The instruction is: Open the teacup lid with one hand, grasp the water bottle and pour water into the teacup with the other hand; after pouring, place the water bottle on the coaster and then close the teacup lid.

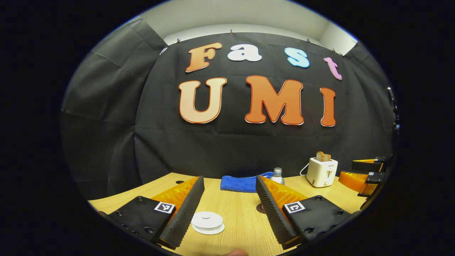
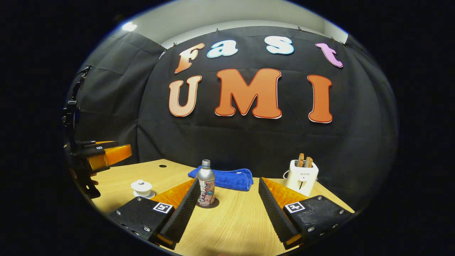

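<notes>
A white teacup (image 1: pixel 208 223) with its lid on sits on the wooden table (image 1: pixel 236 213), low between the fingers of my open left gripper (image 1: pixel 229 178) and closer to the left finger. The metal water bottle (image 2: pixel 205 184) stands upright with its cap on, just ahead of the left finger of my open right gripper (image 2: pixel 228 179); a dark round patch (image 2: pixel 213 204) shows at its base. Nothing is held by either gripper. From the right gripper view the teacup (image 2: pixel 141 188) is at the far left, below the left gripper (image 2: pixel 106 153). The bottle's top (image 1: pixel 277 175) peeks over the left gripper's right finger.
A folded blue towel (image 2: pixel 227 179) lies at the back of the table against the black cloth. A white toaster (image 2: pixel 302 177) holding toast stands at the back right. The right gripper (image 1: pixel 360 172) hovers at the right edge of the left gripper view.
</notes>
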Tool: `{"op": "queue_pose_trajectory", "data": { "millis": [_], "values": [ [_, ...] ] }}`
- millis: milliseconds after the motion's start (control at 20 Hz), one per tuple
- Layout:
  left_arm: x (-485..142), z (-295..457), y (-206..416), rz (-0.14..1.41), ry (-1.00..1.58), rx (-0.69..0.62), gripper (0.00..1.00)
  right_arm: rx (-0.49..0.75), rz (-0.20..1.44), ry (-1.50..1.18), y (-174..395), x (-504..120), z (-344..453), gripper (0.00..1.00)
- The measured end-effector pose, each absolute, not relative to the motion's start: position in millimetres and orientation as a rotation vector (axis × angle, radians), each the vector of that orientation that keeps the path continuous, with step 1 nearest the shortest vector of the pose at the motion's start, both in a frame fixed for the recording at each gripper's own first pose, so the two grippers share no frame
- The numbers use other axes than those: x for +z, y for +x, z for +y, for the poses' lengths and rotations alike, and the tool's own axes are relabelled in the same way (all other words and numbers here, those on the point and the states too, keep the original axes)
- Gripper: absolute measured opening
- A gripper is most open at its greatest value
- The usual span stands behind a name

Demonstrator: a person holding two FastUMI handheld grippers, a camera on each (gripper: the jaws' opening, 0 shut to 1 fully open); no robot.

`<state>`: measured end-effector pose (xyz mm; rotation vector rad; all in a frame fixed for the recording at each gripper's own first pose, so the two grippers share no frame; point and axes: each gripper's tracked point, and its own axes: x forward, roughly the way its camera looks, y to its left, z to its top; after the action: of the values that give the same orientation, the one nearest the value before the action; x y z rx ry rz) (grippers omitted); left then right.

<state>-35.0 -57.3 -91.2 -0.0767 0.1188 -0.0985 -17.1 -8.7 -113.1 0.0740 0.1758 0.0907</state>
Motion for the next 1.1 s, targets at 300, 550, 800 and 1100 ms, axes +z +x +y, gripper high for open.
{"op": "queue_pose_trajectory", "data": {
  "millis": [300,550,800,1100],
  "values": [
    [-85,-62,-48,0.117,-0.068,-0.106,0.96,0.088,0.168,0.087,-28,-104,-1,0.99],
    [-74,-69,-55,0.098,-0.056,-0.128,0.96,0.100,0.146,0.088,-31,-91,7,0.99],
    [-74,-70,-62,0.110,-0.046,-0.137,0.96,0.085,0.149,0.046,-37,-80,6,0.98],
    [-64,-74,-66,0.102,-0.052,-0.134,0.96,0.076,0.105,0.069,-48,-54,5,0.98]
  ]
}}
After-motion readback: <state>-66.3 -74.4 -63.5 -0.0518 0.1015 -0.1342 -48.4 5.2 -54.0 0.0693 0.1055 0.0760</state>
